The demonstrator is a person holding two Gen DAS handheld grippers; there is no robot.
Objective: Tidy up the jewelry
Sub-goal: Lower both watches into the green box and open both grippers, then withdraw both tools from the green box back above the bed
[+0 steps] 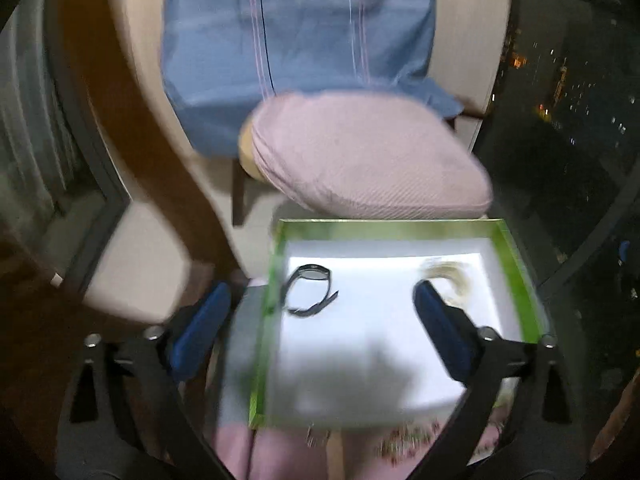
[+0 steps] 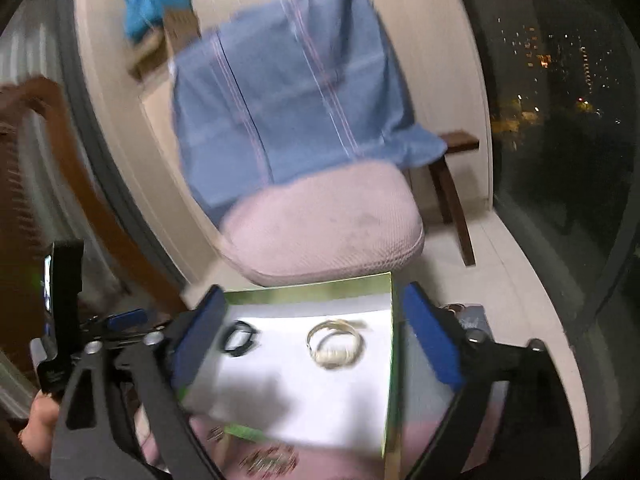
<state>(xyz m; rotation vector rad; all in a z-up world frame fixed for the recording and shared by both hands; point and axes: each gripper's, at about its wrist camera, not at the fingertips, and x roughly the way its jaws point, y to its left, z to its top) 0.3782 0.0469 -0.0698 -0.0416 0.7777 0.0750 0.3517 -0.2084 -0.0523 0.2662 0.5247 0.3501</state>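
Left gripper (image 1: pixel 320 320) jaws apart, empty | right gripper (image 2: pixel 316 328) jaws apart, empty | green-rimmed box (image 2: pixel 390 360) holds black band (image 2: pixel 239 338) beside pale bangles (image 2: pixel 335 344) | likely light, stiff, slippery; pinch across rim.

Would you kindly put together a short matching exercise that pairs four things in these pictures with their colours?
Things:
1. watch
2. coiled bracelet
3. box rim
4. chair seat cushion

Colours:
A. pale pink
B. green
C. black
D. pale gold

Pairs: 1-C, 2-D, 3-B, 4-A
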